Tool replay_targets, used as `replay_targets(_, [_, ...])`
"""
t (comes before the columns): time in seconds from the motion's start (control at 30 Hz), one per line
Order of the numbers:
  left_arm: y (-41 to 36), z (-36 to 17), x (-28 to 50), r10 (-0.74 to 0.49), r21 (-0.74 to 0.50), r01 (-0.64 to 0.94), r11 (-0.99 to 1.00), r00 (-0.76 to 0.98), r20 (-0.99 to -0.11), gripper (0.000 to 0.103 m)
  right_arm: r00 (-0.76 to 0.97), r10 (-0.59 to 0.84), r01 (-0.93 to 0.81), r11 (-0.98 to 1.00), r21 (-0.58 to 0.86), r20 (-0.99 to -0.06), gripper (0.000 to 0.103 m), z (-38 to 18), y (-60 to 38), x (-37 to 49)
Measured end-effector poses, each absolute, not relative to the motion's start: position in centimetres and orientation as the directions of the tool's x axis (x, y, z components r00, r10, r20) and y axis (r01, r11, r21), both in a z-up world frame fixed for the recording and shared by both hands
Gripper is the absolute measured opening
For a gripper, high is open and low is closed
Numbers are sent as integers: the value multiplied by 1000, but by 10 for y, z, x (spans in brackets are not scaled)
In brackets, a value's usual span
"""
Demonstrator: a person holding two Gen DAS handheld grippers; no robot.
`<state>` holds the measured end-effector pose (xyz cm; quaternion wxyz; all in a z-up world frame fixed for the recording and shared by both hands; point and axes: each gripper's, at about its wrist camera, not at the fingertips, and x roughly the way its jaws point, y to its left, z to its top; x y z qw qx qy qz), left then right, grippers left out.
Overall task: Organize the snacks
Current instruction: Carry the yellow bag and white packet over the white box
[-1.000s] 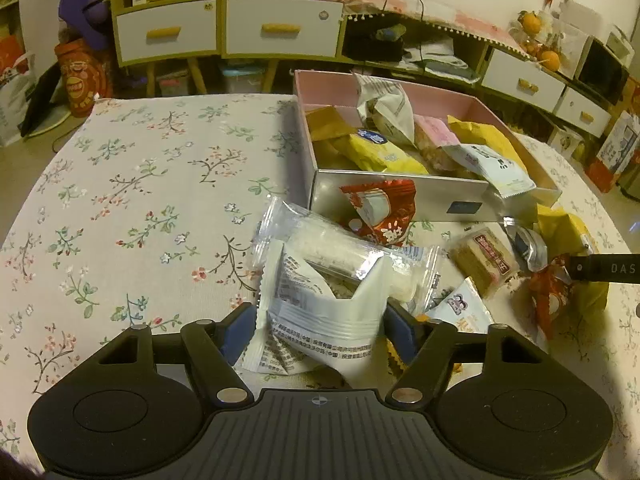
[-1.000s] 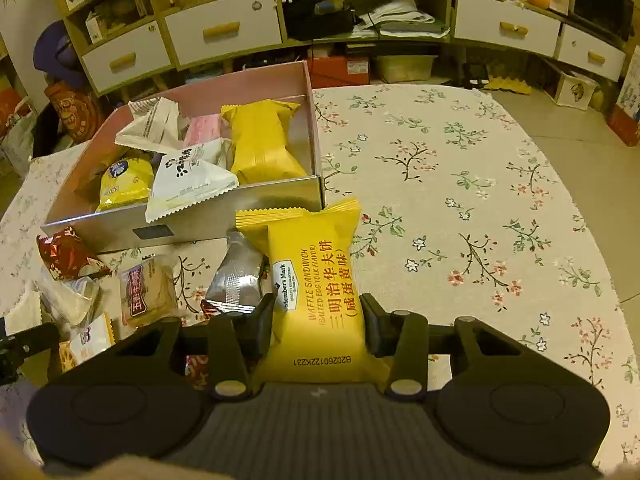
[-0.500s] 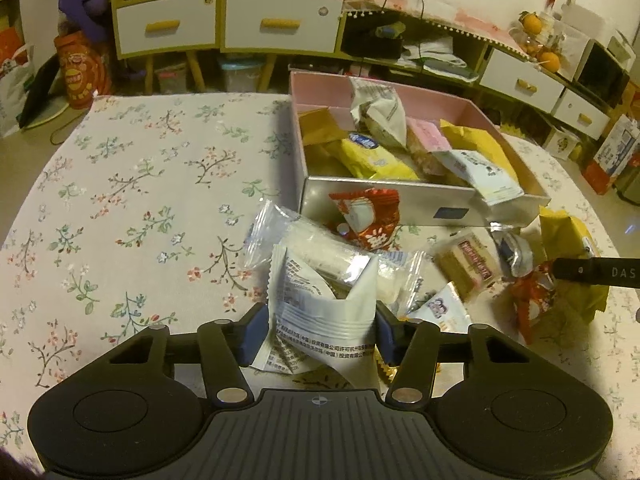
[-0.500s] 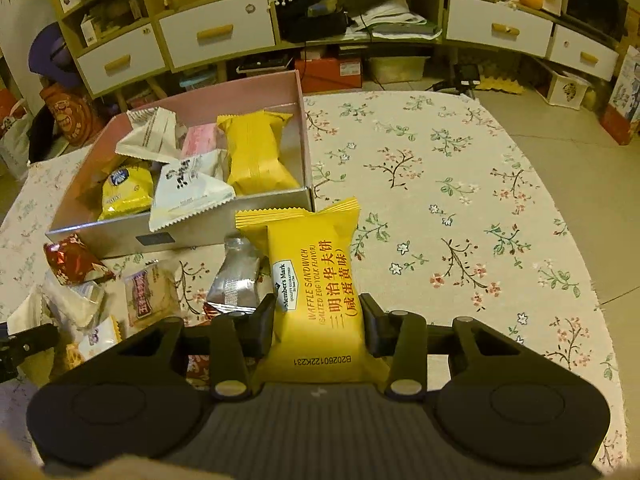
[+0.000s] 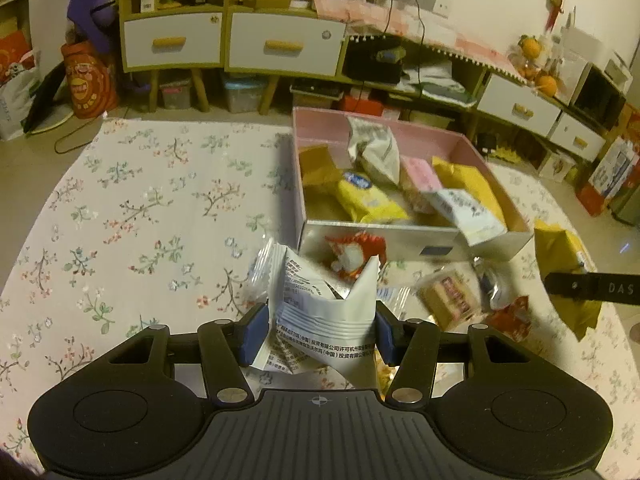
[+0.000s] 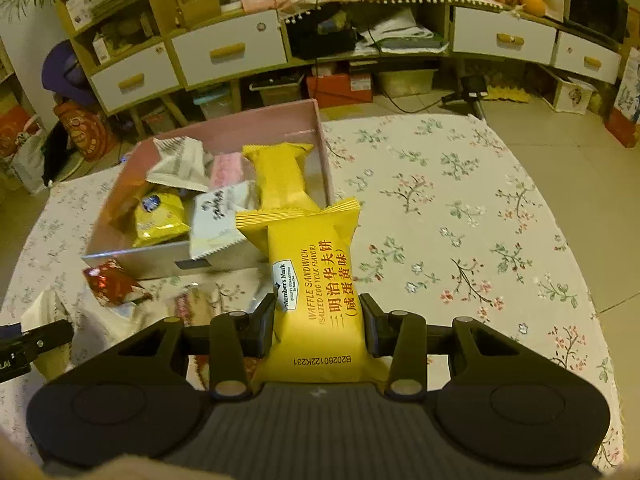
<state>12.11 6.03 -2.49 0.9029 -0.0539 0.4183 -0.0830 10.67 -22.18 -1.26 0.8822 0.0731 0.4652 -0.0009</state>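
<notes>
While the right gripper [image 6: 318, 322] clamps a yellow packet [image 6: 316, 280] reading "Member's Mark Waffle Sandwich", the left gripper [image 5: 319, 334] pinches a white packet [image 5: 326, 312] with small Chinese print. Both have risen since a second ago, nearer the pink box [image 5: 420, 236] on the far side.

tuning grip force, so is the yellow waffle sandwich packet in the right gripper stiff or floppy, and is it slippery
The yellow waffle sandwich packet probably has some stiffness: it juts forward from the right gripper without drooping. Its glossy film looks slippery, so it may slide under a light pinch. The contents could crush if squeezed hard.
</notes>
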Motion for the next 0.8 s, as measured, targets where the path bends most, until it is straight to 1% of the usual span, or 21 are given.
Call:
replay_targets(0.23, [52, -11, 124, -202, -181, 101, 978, 666, -718, 53, 582, 92, 28, 991, 134, -808, 39, 0, -209, 107])
replay_targets(0.4, [38, -2, 131, -216, -169, 137, 976, 686, -694, 53, 582, 144, 9, 983, 183, -801, 39, 8, -204, 113])
replay_targets(0.53, [26, 3, 143, -220, -154, 157, 976, 687, -693, 53, 589, 182, 12, 972, 233, -788, 39, 14, -205, 125])
replay_targets(0.8, [8, 9, 183, -204, -120, 169, 978, 689, -696, 53, 595, 204, 13, 965, 264, -778, 39, 13, -203, 159])
